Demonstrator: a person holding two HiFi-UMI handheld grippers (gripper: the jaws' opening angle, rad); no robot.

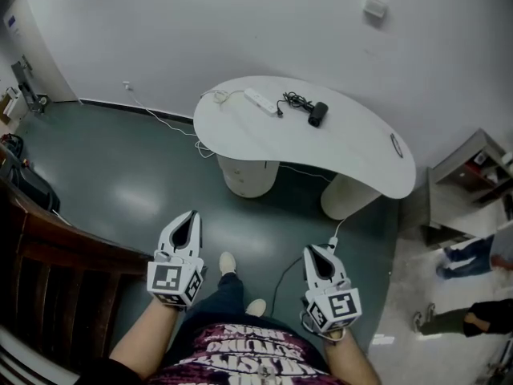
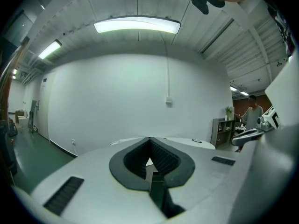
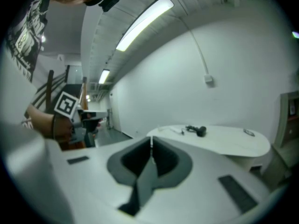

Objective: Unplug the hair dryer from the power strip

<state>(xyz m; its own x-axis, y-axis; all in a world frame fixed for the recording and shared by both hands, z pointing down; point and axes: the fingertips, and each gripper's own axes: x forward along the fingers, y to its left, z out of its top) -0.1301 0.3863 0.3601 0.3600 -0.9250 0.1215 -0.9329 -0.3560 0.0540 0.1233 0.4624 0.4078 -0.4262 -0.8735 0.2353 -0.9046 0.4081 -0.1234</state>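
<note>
Head cam: high on the person's head, tipped steeply down & fwd. The left gripper point(image 1: 191, 215) & right gripper point(image 1: 311, 249) sit near, at bottom; the table point(image 1: 361, 151) is far, seen from above.

Left gripper cam: low, approx. level along its own jaws twd the far wall. Only the tabletop edge shows past the tips, w/ the right gripper at the right edge.

Right gripper cam: same mount, table far right, left gripper's marker cube point(image 3: 66, 104) at left.

All 3 share the table & wall box point(image 1: 374, 7). Head & right cams also share the hair dryer point(image 1: 318, 114).
</note>
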